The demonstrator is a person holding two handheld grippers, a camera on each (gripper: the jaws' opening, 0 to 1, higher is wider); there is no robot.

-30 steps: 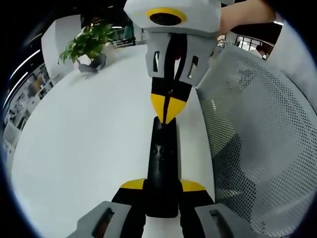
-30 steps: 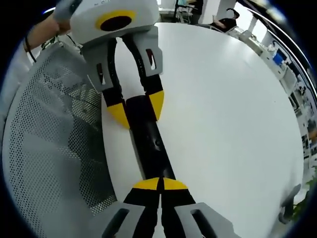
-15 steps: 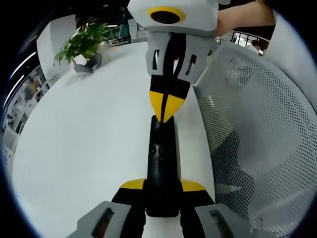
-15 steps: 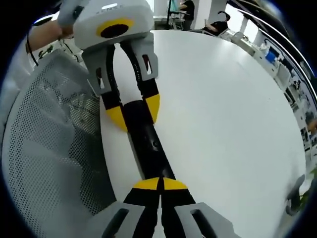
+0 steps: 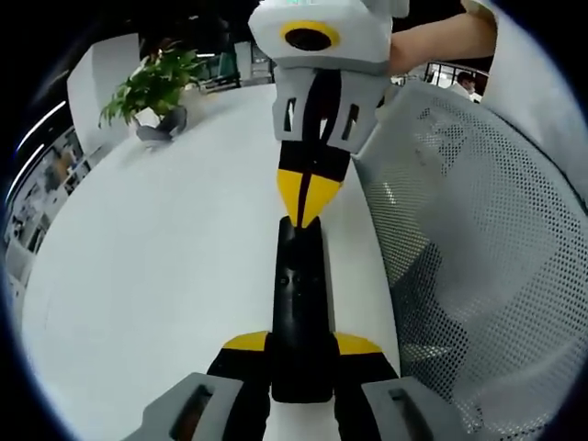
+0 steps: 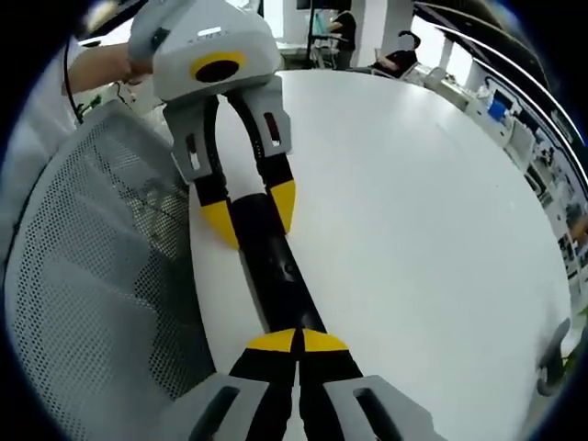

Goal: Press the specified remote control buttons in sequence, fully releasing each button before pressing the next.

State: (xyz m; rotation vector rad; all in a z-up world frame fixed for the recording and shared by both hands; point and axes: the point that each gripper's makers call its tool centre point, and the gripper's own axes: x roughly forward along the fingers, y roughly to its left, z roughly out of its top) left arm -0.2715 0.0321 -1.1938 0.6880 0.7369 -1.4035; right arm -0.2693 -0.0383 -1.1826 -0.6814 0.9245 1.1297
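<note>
A slim black remote control (image 5: 299, 294) lies lengthwise over the white table (image 5: 165, 266) near its edge. My left gripper (image 5: 300, 349) is shut on the remote's near end, one yellow-tipped jaw on each side. My right gripper (image 5: 301, 209) comes in from the top of the left gripper view, shut, with its joined yellow tips at the remote's far end. In the right gripper view the same shut right gripper (image 6: 296, 342) sits over the remote control (image 6: 276, 276), and the left gripper (image 6: 251, 216) clamps the other end. I cannot tell whether the tips touch a button.
A white mesh chair back (image 5: 478, 257) stands close beside the table edge and is seen again as the mesh chair back (image 6: 92, 276). A potted plant (image 5: 156, 87) sits at the table's far side. A person's forearm (image 5: 441, 37) holds the right gripper.
Both views have shifted slightly with the hands. The left gripper still clamps the remote and the right gripper's shut tips stay at its other end.
</note>
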